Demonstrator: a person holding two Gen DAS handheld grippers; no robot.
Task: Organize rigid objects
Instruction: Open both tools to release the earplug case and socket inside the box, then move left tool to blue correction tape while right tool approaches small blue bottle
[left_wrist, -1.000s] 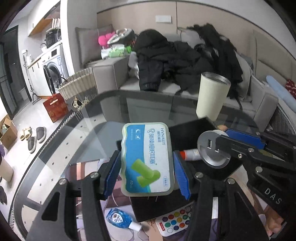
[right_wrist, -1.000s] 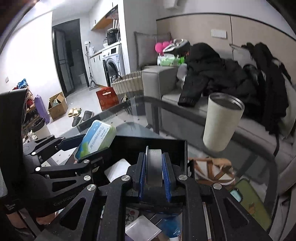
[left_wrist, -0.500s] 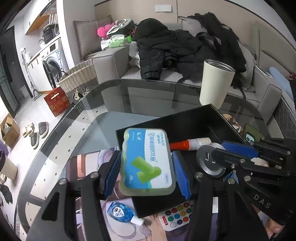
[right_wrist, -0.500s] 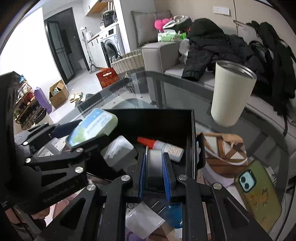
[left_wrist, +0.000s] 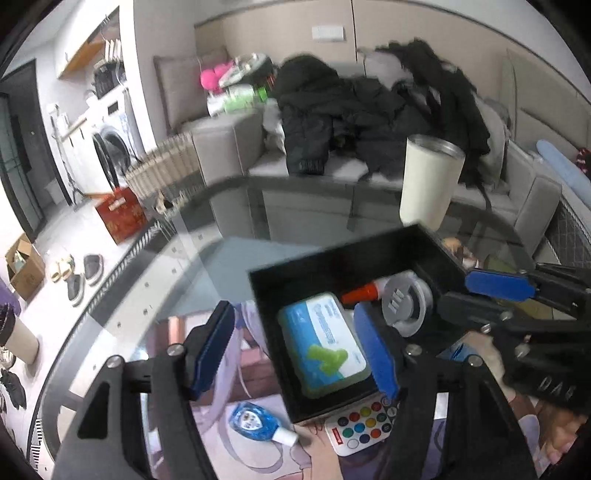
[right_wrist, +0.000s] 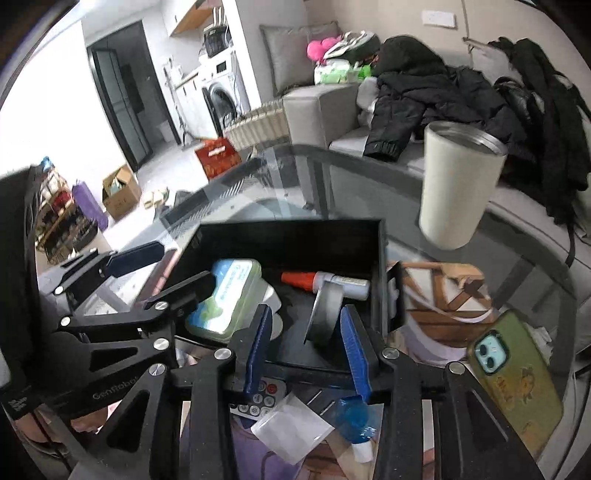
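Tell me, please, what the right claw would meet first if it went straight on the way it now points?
Probably the grey round disc, which stands tilted on edge between the open fingers of the right claw, inside the black box. Depth is unclear; the orange-capped tube lies just beyond.

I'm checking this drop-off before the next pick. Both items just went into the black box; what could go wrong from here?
1. The grey disc stands tilted on edge between the open fingers of the right hand-held gripper; it may topple or roll onto the tube.
2. One left hand-held gripper finger sits inside the black box beside the earplug case; pulling back could snag the wall.
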